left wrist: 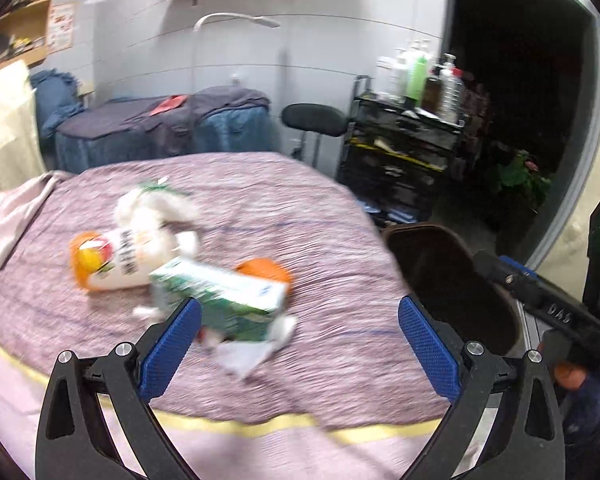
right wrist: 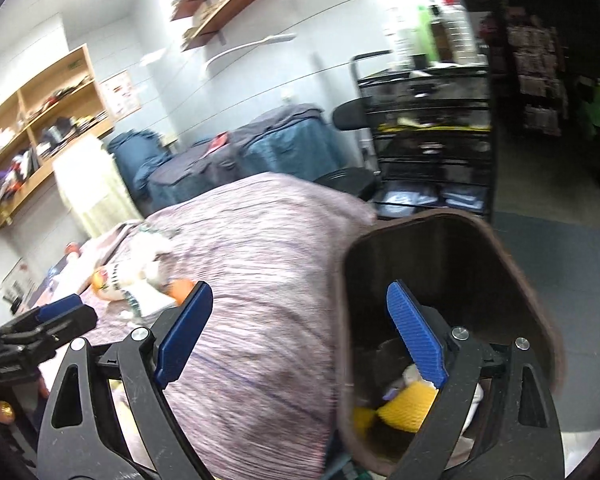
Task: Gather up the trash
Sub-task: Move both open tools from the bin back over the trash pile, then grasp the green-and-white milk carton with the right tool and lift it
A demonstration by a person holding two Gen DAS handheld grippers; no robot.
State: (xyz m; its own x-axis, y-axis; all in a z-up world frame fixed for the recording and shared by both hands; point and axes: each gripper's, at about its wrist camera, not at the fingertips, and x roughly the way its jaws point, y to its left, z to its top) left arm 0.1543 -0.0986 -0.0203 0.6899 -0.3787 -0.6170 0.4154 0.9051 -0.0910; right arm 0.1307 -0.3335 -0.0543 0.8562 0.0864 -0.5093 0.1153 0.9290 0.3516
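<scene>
Trash lies on the bed's purple cover (left wrist: 300, 208): a green-white carton (left wrist: 220, 300), a white bottle with an orange label (left wrist: 116, 260), crumpled white tissue (left wrist: 156, 204) and an orange piece (left wrist: 266, 270). My left gripper (left wrist: 300, 328) is open and empty, just in front of the carton. A dark brown bin (right wrist: 520, 264) stands by the bed's right side, also in the left wrist view (left wrist: 460, 264). My right gripper (right wrist: 300, 320) is open and empty over the bin's left rim. Yellow trash (right wrist: 404, 404) lies inside the bin.
A black wire cart (left wrist: 404, 148) with bottles stands behind the bin, next to a black stool (left wrist: 314, 120). Blue-covered furniture (left wrist: 160, 132) sits against the far wall. Wooden shelves (right wrist: 40, 120) hang at left. The right gripper's body (left wrist: 548, 304) shows at the left view's right edge.
</scene>
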